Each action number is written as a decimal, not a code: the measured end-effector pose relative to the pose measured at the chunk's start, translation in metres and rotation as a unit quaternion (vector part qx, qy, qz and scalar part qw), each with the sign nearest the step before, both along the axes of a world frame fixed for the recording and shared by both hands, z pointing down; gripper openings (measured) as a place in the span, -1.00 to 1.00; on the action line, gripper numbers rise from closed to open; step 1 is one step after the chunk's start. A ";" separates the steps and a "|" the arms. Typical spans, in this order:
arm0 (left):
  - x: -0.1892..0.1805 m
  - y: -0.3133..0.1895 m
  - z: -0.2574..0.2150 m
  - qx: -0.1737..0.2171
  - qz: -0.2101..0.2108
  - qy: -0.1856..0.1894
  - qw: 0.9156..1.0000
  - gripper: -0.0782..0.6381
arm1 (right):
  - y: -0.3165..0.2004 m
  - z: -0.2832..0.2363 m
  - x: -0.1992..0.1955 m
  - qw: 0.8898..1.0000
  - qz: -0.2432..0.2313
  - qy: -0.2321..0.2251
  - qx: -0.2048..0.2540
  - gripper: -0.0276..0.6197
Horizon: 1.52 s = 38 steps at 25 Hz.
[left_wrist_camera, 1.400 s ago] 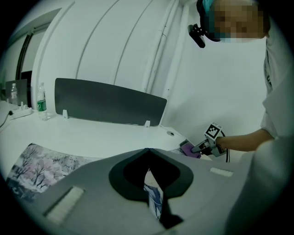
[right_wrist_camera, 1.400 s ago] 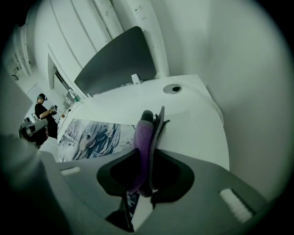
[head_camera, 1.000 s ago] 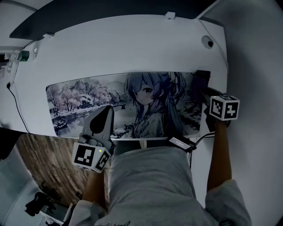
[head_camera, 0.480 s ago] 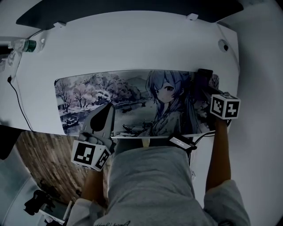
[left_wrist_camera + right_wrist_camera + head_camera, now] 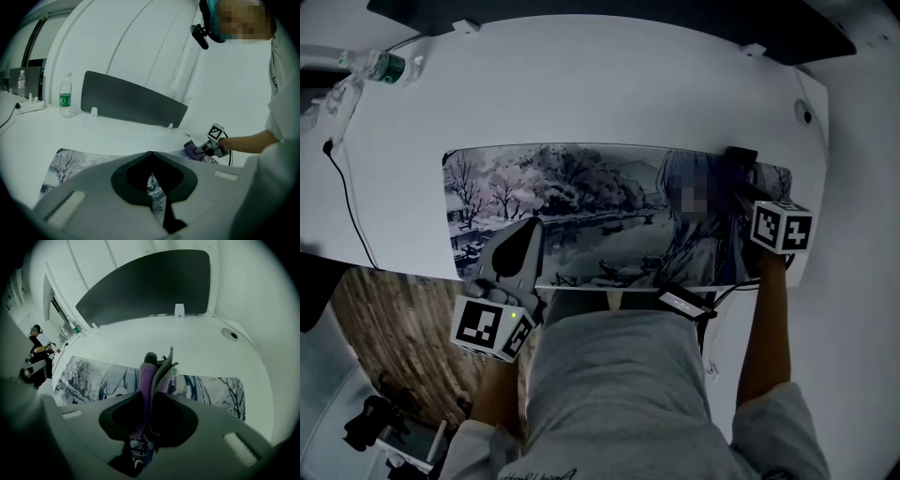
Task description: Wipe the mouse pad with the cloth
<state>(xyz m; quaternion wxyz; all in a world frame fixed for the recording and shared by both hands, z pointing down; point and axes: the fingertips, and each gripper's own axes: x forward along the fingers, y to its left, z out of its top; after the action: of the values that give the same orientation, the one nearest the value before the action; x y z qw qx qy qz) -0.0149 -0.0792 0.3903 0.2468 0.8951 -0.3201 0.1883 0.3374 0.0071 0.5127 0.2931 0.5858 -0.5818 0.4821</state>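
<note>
White and curved, the desk top (image 5: 581,94) carries a long rectangular mouse pad printed with a grey landscape and figure drawing (image 5: 581,206), which lies lengthwise across it before the person. The right gripper (image 5: 150,397) has its jaws clamped on a folded purple-and-grey cloth (image 5: 151,373). The cloth sticks out forward past the jaw tips and seems to rest on the right end of the pad, though I cannot be sure of the contact. From these jaws nearly the whole pad stretches away to their left, and only a short part with bare tree branches lies to their right. I judge that the wiping stroke must therefore run leftwards along the pad's long axis. The left gripper (image 5: 528,234) has its jaws closed together on nothing. Its tips point over the near edge of the pad's left part, well apart from the cloth. So the right hand is the nearer one for wiping, and the left could only steady the pad.
</note>
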 end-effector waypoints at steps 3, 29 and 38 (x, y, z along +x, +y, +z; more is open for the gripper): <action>-0.020 -0.006 -0.001 0.002 -0.004 0.001 1.000 -0.73 | -0.008 0.001 -0.021 1.000 -0.005 -0.001 0.001 -0.64; -0.160 -0.032 -0.001 0.008 -0.072 0.011 0.997 -0.73 | -0.078 0.001 -0.180 0.996 -0.085 -0.011 0.003 -0.64; -0.192 -0.027 0.005 0.005 -0.101 0.008 0.995 -0.73 | -0.105 0.002 -0.242 0.992 -0.113 -0.050 0.019 -0.64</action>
<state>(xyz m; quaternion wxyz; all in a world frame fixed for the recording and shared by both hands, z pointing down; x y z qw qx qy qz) -0.2070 -0.1059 0.3952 0.2624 0.8610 -0.4077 0.1536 0.0954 -0.0982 0.5151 0.3047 0.4974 -0.6673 0.4632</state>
